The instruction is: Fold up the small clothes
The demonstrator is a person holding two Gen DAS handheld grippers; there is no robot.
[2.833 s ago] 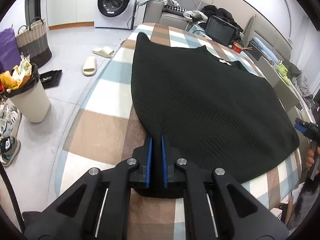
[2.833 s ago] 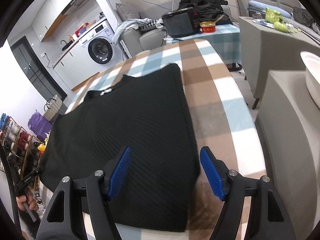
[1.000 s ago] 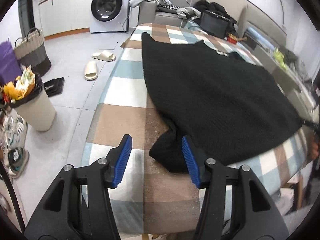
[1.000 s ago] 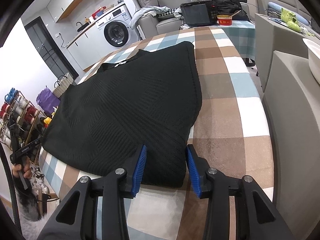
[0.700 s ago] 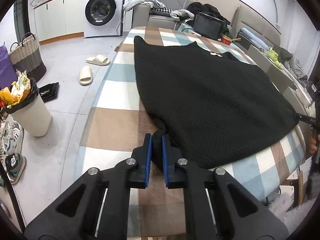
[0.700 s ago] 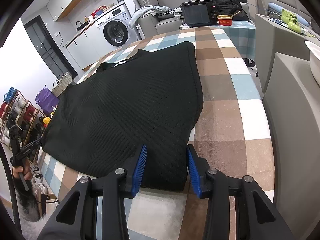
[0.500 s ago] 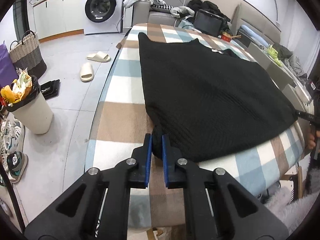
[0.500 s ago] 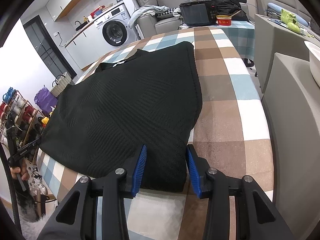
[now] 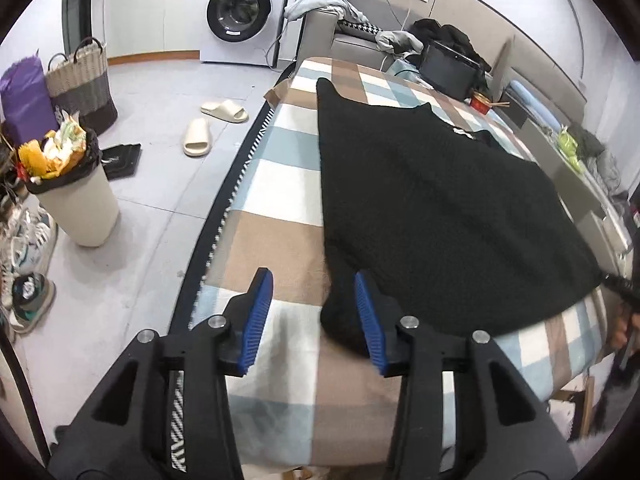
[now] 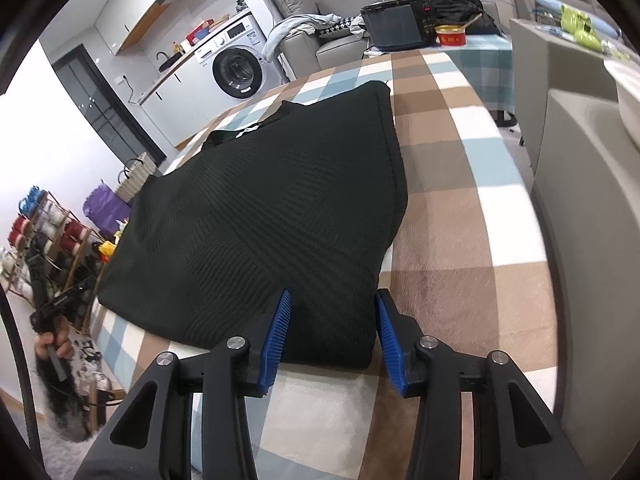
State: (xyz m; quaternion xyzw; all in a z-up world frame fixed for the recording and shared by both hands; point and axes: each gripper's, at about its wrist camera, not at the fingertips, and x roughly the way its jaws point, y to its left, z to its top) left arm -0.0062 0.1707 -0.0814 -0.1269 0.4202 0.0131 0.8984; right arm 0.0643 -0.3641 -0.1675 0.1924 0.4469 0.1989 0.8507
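A black knit garment lies spread flat on the checked blanket of the table. My left gripper stands at the garment's near left corner. Its jaws are opening, and the bunched corner rests against the right blue pad without being pinched. In the right wrist view the same garment fills the table. My right gripper straddles the near right corner, jaws opening slightly. The cloth lies flat between the pads, not squeezed. A hand holding the left gripper shows at the far left.
Left of the table, on the floor, stand a full waste bin, two slippers and a woven basket. A washing machine is at the back. A grey cabinet flanks the table's right side. A screen and a red bowl sit beyond.
My left gripper closed on the garment's near left corner, held it briefly, then opened and let it go. The right gripper stayed around its corner.
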